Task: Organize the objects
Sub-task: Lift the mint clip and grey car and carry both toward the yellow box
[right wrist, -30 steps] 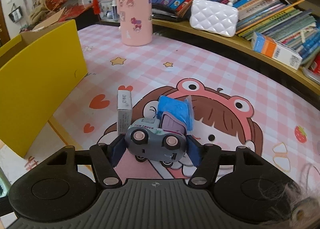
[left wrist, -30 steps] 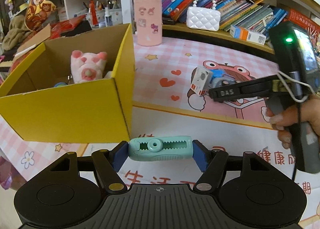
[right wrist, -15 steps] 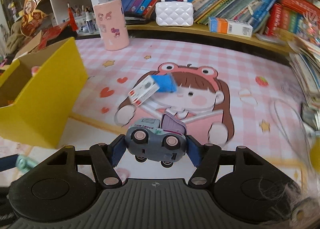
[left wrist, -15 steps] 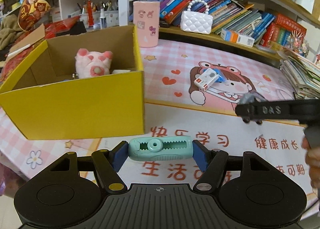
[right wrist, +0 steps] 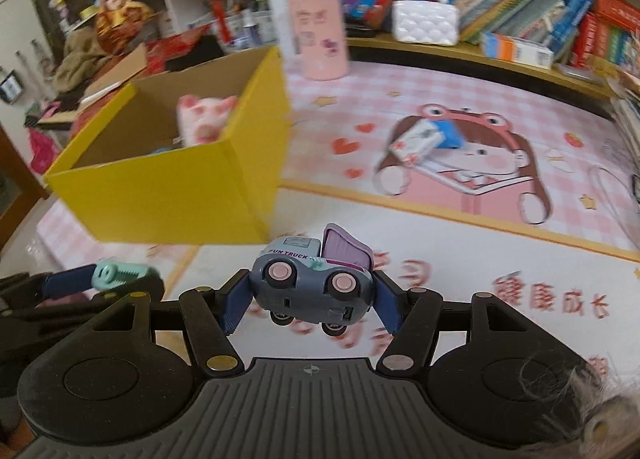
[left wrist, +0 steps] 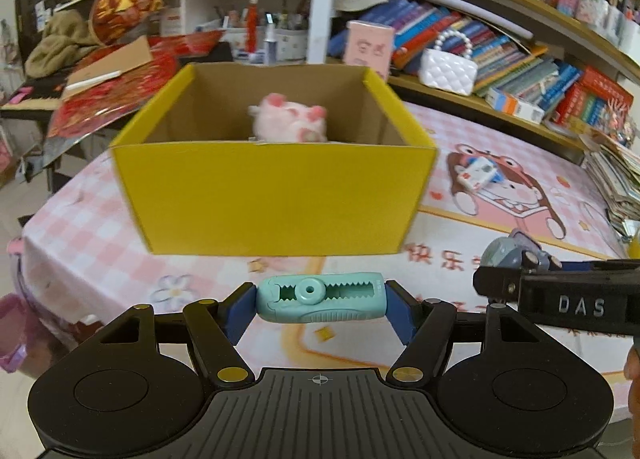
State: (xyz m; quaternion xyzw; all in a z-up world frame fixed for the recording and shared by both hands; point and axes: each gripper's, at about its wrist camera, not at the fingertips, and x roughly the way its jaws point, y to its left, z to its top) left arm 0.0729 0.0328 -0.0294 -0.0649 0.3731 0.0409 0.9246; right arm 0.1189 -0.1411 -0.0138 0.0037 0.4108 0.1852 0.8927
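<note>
My left gripper (left wrist: pixel 320 301) is shut on a teal toothed clip-like tool (left wrist: pixel 320 299), held crosswise above the pink tablecloth, just in front of the yellow cardboard box (left wrist: pixel 272 195). A pink plush toy (left wrist: pixel 290 121) lies inside the box. My right gripper (right wrist: pixel 310 293) is shut on a grey toy truck (right wrist: pixel 312 283) with pink wheels and a purple flap, to the right of the box (right wrist: pixel 172 183). In the left wrist view the right gripper (left wrist: pixel 516 271) shows at the right edge with the truck (left wrist: pixel 508 251). On the table farther back lie a small white carton (right wrist: pixel 414 141) and a blue packet (right wrist: pixel 450 133).
A pink cylinder holder (right wrist: pixel 318 35) and a white quilted purse (right wrist: pixel 424 23) stand at the back by the bookshelf (left wrist: pixel 520 59). Stacked books (left wrist: pixel 616 175) lie at the table's right edge. Red papers and clutter (left wrist: pixel 120 79) fill the desk left of the box.
Both grippers pulled back and left with their loads; the box now sits straight ahead of the left gripper, and the carton and blue packet are farther from the right gripper.
</note>
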